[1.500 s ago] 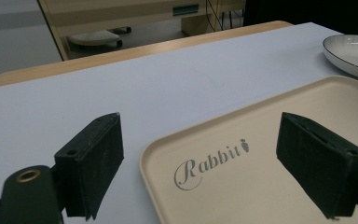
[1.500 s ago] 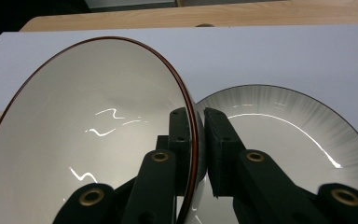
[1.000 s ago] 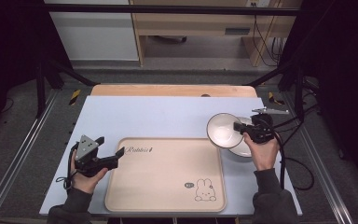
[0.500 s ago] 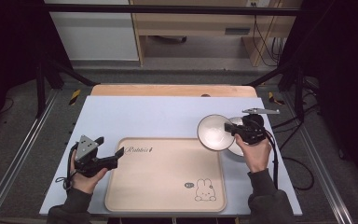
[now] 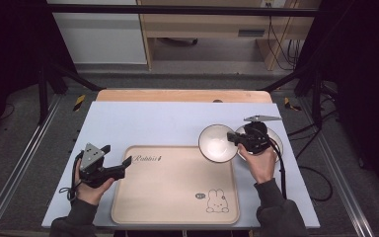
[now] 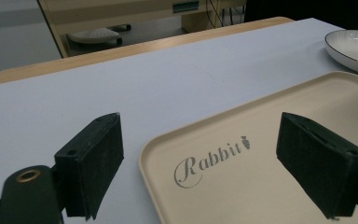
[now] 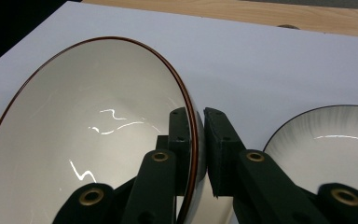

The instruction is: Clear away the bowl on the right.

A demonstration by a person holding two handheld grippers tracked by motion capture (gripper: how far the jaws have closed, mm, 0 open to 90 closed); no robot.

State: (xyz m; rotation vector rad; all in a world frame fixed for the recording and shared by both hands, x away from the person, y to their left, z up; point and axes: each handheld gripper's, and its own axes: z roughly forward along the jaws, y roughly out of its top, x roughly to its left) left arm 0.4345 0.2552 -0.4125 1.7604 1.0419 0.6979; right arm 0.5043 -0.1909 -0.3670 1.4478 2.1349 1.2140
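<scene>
One bowl (image 7: 88, 140) between right hand-held gripper (image 7: 198, 140) jaws

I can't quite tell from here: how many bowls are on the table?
2: one bowl held by its rim in the right gripper over the tray corner, one second bowl resting behind that hand.

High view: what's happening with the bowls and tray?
A person works two handheld grippers at a table. The right gripper is shut on the rim of a white bowl with a brown edge, holding it tilted over the tray's far right corner. A second bowl sits on the table beside it. The left gripper is open, jaws wide, hovering at the near left corner of the beige Rabbit tray, gripping nothing.
</scene>
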